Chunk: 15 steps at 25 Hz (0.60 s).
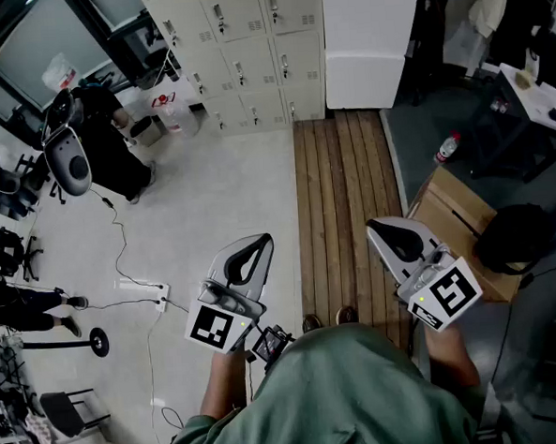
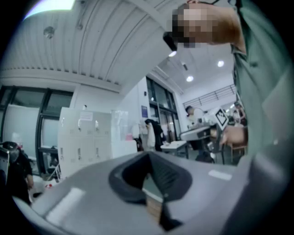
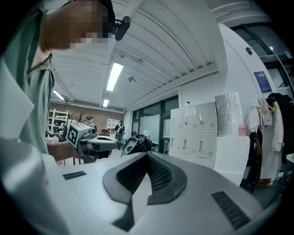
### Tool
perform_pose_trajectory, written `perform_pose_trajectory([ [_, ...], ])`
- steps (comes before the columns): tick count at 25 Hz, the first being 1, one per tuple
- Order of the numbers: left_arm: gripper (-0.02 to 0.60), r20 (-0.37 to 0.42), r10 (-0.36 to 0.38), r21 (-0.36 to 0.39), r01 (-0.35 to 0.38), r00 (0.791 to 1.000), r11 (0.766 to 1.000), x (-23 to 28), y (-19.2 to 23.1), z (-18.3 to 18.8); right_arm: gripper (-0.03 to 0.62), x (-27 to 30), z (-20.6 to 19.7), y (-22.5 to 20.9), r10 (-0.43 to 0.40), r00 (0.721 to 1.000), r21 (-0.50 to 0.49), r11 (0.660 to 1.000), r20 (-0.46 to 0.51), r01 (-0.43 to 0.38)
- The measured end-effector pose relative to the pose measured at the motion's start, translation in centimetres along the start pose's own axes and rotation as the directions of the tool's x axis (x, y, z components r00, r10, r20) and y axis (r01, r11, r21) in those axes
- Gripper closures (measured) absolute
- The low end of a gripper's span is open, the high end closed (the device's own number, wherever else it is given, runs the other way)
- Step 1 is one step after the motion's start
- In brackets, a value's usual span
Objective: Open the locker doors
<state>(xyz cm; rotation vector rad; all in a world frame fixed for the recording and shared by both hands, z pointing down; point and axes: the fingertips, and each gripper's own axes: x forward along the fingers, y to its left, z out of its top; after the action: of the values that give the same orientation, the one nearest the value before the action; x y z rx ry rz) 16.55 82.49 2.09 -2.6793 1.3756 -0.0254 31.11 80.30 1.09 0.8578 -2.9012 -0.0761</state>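
head view: left gripper at 7 o'clock, right gripper at 4 o'clock, jaws pressed together (nothing between them); lockers well apart at 12 o'clock.

Dim, grey-toned head view. Fisheye gripper views darken to black corners; a long white ceiling strip lamp glares; the grey plastic left gripper looks soft.

Cream lockers; brown plank strip; white floor
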Motion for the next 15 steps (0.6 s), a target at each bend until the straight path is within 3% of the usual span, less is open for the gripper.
perform_pose_trajectory([
  [15, 0.588, 0.022, -0.033, -0.007, 0.033, 0.999, 0.999, -2.1, 1.8, -0.2, 0.589, 1.2, 0.4, 2.4, -0.037, 0.999, 0.002, 0.999, -0.005, 0.037],
])
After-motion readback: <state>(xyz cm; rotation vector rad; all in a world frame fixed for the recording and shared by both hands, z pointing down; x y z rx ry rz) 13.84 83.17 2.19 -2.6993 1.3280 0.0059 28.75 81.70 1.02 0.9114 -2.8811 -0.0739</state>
